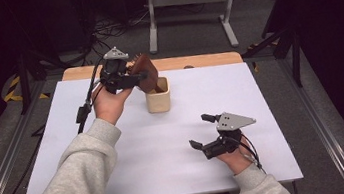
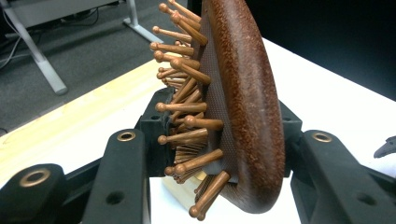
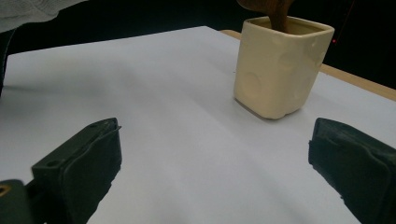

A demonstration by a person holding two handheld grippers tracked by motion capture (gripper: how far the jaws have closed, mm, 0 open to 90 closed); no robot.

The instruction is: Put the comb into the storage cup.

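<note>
At the far left of the white table top [image 1: 166, 143], the left gripper [image 1: 138, 77] is clamped on the head of a brown wooden hairbrush [image 1: 147, 73], held up over a cream square-sided ceramic cup [image 1: 158, 97]. In the left gripper view its 2 black jaws press from either side on the oval brush head [image 2: 243, 107], which stands on edge between them, the round-tipped wooden bristle pins [image 2: 184, 107] pointing to the left of that view and the smooth back facing right. The brush handle [image 3: 279, 14] goes down into the open top of the cup; how deep it reaches cannot be told. The cup [image 3: 280, 65] stands upright on the white surface near the table's far edge, where a strip of pale wood [image 1: 195, 60] shows beyond the white top. The right gripper [image 1: 202, 131] rests low at the near right of the table, well apart from the cup, held by the person's right hand [image 1: 236, 161]. Its 2 jaws are spread wide with nothing between them but bare table. Both forearms are in light grey sleeves [image 1: 78, 185].
</note>
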